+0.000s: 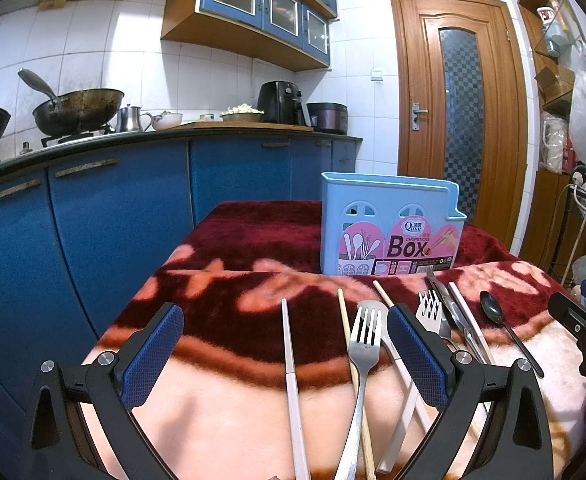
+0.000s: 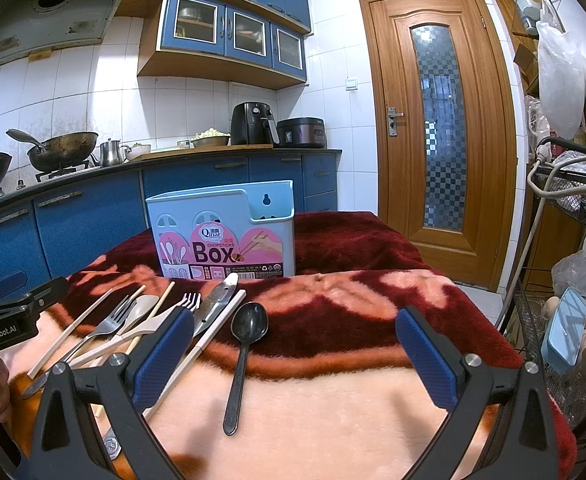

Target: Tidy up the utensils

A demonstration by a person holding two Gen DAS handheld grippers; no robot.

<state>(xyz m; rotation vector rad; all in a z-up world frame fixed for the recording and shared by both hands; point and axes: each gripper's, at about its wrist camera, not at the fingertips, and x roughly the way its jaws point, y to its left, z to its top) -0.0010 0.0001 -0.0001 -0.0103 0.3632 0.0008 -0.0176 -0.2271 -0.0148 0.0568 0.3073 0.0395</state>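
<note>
A light blue chopsticks box (image 1: 391, 226) stands upright on a red and pink blanket (image 1: 233, 248); it also shows in the right wrist view (image 2: 223, 230). Utensils lie in a row before it: chopsticks (image 1: 291, 368), a steel fork (image 1: 363, 354), a second fork (image 1: 431, 312), a knife (image 1: 449, 308) and a black spoon (image 1: 497, 316). My left gripper (image 1: 285, 322) is open above the chopstick and the first fork. My right gripper (image 2: 295, 326) is open above the black spoon (image 2: 247, 330), empty.
Blue kitchen cabinets (image 1: 113, 208) with a stove and woks (image 1: 77, 110) stand behind and left of the table. A wooden door (image 2: 439, 132) is at the back right. A wire rack with bags and cables (image 2: 573, 220) stands to the right.
</note>
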